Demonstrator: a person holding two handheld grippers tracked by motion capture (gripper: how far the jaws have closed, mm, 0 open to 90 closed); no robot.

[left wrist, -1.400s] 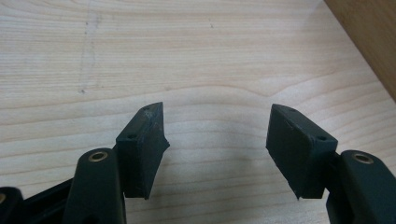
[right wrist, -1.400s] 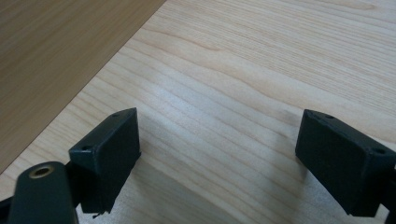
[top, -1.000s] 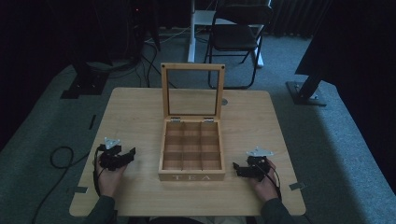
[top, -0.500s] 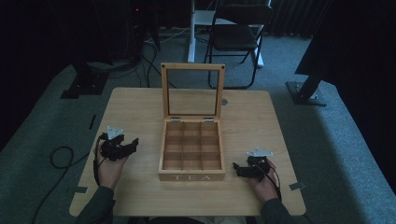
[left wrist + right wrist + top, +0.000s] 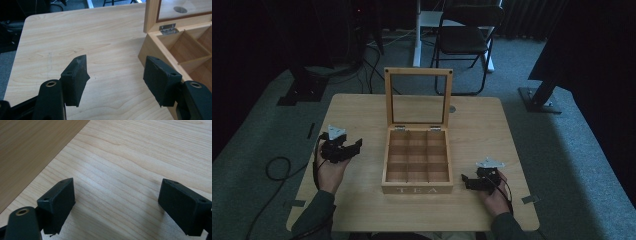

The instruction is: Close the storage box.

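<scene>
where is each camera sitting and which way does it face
High view: fixed above the person's side, looking forward and down on the table and open tea box; forearms, left tongs and right tongs show.
Left gripper view: rides the left tongs, jaws apart, facing the box's hinged corner.
Right gripper view: rides the right tongs, jaws apart, looking low at the tabletop beside the box's wall.
Shared: all three show the box and table.
</scene>
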